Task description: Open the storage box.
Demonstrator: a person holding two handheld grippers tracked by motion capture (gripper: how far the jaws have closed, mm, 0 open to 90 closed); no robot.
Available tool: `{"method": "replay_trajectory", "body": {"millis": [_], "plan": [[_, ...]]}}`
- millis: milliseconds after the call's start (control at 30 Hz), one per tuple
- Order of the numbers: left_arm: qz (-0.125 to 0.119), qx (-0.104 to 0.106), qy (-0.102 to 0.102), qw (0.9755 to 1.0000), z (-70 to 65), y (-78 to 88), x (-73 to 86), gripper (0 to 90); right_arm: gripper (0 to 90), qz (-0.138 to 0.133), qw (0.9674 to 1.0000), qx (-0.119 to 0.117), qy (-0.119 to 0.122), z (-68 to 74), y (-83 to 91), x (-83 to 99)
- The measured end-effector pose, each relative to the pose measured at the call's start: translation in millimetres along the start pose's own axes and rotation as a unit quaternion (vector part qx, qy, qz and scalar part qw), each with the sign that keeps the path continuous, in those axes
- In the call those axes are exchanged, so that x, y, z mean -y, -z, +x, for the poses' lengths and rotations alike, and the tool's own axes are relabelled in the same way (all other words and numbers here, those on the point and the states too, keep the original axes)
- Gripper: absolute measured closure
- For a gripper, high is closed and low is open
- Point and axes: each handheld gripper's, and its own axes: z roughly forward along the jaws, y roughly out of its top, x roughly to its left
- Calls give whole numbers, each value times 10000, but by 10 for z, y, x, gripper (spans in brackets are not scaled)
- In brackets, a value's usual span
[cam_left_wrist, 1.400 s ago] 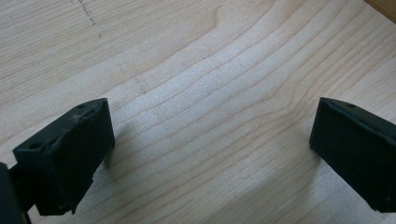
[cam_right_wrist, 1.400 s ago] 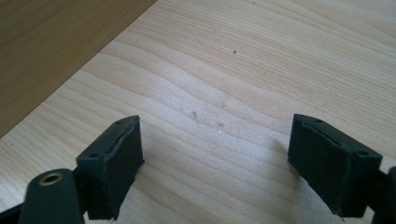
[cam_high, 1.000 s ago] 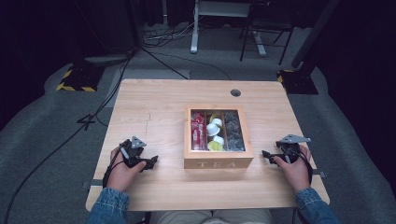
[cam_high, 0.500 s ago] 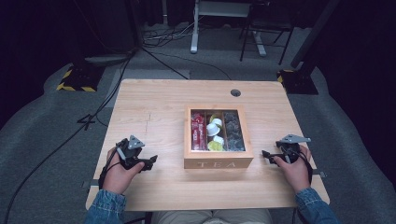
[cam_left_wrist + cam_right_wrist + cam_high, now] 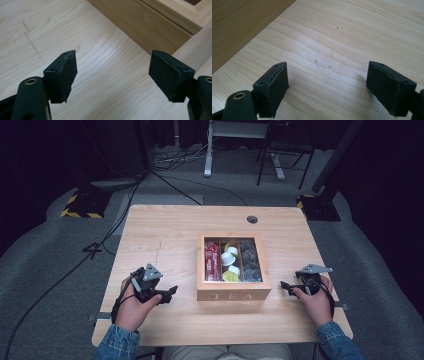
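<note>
A wooden tea box [image 5: 234, 295] is standing near the middle of the light wooden table [image 5: 165, 235], a little toward the person's edge, with the word TEA on its front wall. Its glass lid is lying shut. Under it, three compartments are showing: red packets [image 5: 212, 261] at the left, white and yellow-green cups [image 5: 230, 264] in the middle, grey packets [image 5: 250, 261] at the right. I cannot count them exactly.

The left gripper [image 5: 167, 294] is pointing at the box's left wall from near, not touching it. Its jaws are standing wide apart after closing a little just now, and nothing is between them. In the left gripper view only bare table is lying between the pads [image 5: 65, 72], with the box wall [image 5: 140, 22] just beyond.

The right gripper [image 5: 286, 286] is staying near the box's right side, jaws spread, holding nothing.

The far half of the table is free, with one round cable hole [image 5: 252, 219] near the far edge. Both hands are close to the near edge.
</note>
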Motion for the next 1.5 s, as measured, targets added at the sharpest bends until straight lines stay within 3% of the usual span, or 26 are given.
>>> {"method": "replay_trajectory", "body": {"millis": [233,533,633,800,867,933,1100,1300,1433,1500], "plan": [[-153,120,-61,9998,-123,34,-89,233,179,-3,10000,7,2,1,0,1],[-279,438,-274,9983,-315,-41,-213,240,179,-8,10000,3,1,1,-1,1],[-326,439,-243,9982,-353,-77,-247,202,179,-5,10000,8,2,2,0,1],[-366,682,-179,9968,-405,-144,-267,214,180,-5,10000,8,2,1,0,1],[-403,678,-250,9966,-446,-202,-269,214,179,-6,10000,9,2,1,0,1],[-528,709,-151,9960,-484,-258,-256,212,179,-6,10000,8,2,1,0,1],[-597,784,-136,9950,-571,-385,-216,211,179,-5,10000,8,0,1,0,1],[-542,798,-177,9952,-617,-446,-189,239,179,-6,10000,8,0,1,0,1],[-446,796,-272,9955,-658,-483,-160,340,179,-6,10000,8,0,1,0,1],[-447,615,-427,9962,-679,-482,-145,359,179,-6,10000,9,2,1,0,1]]}}
